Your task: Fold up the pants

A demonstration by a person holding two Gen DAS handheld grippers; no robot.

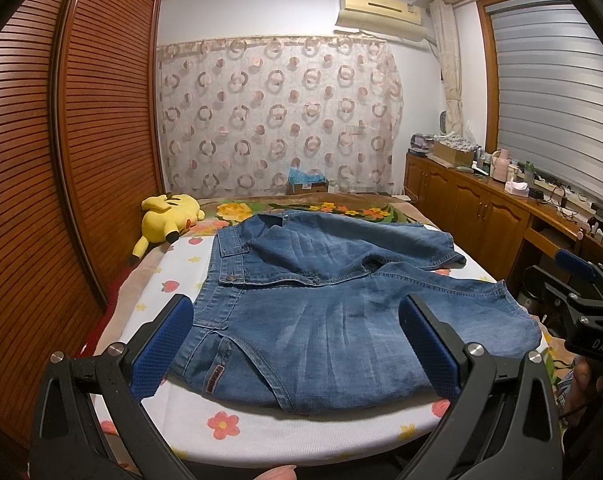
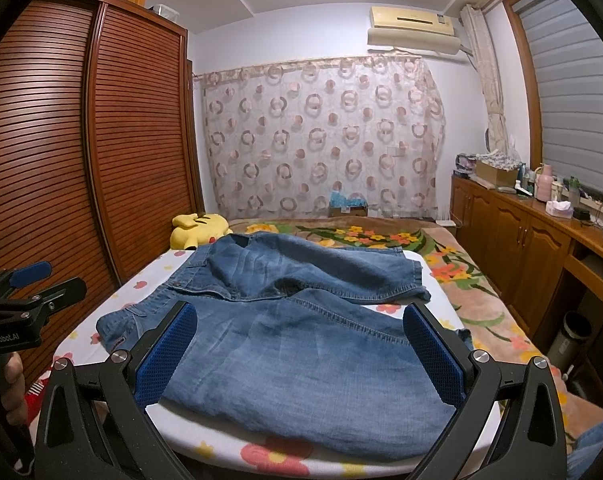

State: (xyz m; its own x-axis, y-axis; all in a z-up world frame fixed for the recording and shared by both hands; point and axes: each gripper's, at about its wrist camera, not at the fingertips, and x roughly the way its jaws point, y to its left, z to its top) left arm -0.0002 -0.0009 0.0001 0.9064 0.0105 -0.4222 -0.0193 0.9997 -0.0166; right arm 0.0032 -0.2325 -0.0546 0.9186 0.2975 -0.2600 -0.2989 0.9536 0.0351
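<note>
- Blue denim pants [image 1: 333,308] spread flat on a white flowered board [image 1: 237,412], waist at the left, legs at the right, far leg lying crooked over the near one.
- Left gripper [image 1: 295,344] spread wide above the near waist corner, holding nothing.
- Right gripper [image 2: 301,354] spread wide too, above the near leg, empty.
- Bare strip of board along the near edge and the left side.
- Yellow plush toy [image 1: 169,220] at the far left corner, well apart from the pants.
- Brown slatted wardrobe [image 1: 81,140] close on the left; wooden cabinet [image 2: 533,240] with clutter on the right.
- Bed with a flowered blanket [image 2: 453,272] under and past the board.
- Near pant hem partly hidden behind a blue pad in the right wrist view; small label on the waist too blurry to read.
</note>
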